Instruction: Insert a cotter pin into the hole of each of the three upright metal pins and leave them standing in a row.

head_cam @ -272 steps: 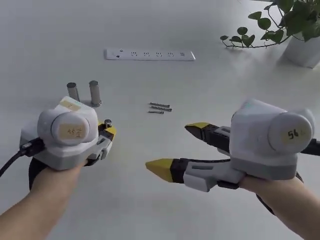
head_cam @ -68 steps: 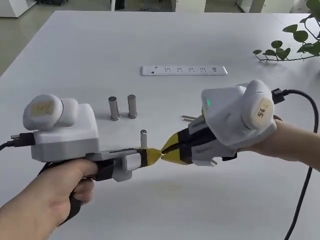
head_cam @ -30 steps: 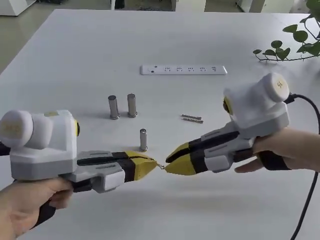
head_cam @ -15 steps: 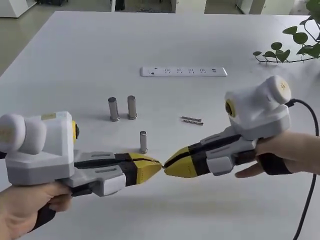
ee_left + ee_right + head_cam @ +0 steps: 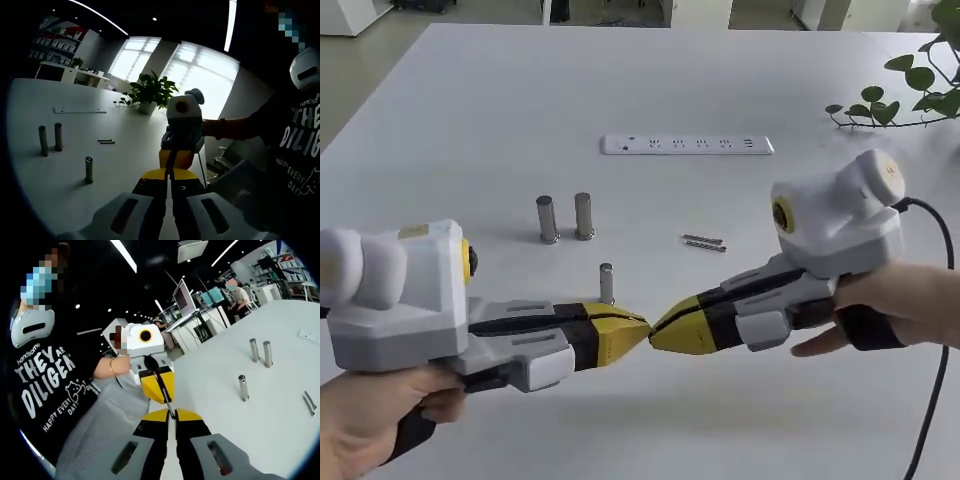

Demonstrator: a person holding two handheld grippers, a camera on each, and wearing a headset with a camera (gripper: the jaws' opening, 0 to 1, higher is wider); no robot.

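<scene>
Here the left gripper and right gripper met tip to tip above the white table. Both jaw pairs were closed, and any grasp was too small to tell. Just behind stood one short upright steel pin, with two more steel pins farther back. Two thin grey cotter pins lay to the right.

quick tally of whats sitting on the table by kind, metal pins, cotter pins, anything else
upright metal pins: 3
loose cotter pins: 2
power strip: 1
potted plant: 1
total: 7
</scene>
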